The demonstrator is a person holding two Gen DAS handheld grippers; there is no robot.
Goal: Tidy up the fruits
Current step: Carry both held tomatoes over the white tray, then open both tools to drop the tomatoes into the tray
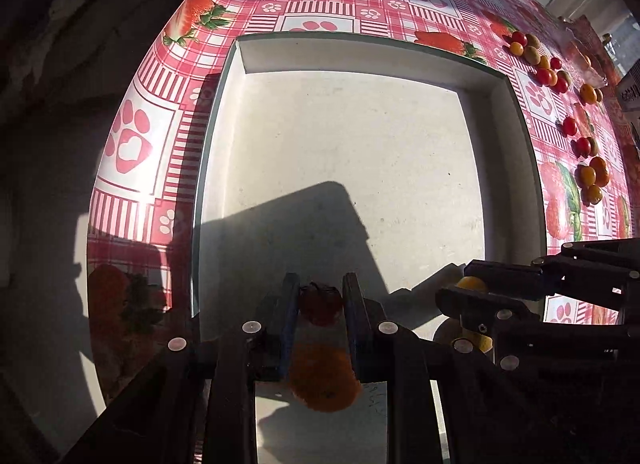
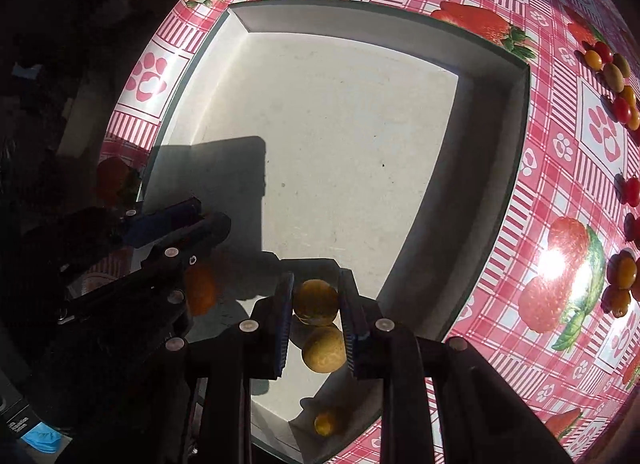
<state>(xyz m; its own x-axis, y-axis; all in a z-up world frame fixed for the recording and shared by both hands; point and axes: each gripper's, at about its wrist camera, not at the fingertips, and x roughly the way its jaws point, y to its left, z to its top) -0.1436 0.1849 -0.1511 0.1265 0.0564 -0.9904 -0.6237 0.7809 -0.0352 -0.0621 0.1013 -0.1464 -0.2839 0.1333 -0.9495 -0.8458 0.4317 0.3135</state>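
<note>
Sunlit tabletop (image 1: 140, 199) under pink strawberry-print oilcloth, dark room beyond. Left hand-held gripper (image 1: 321, 296) clamped on a red tomato (image 1: 320, 304), right hand-held gripper (image 2: 316, 296) on a yellow fruit (image 2: 316, 302), both over white tray (image 1: 516, 119). Loose fruits (image 1: 548, 71) alongside.

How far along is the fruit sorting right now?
Early. Done: a few fruits already lie at the white tray's near edge, including an orange one and a yellow one. In hand: left gripper holds a red tomato; right gripper holds a yellow fruit. Left: the loose fruits scattered on the tablecloth.
</note>
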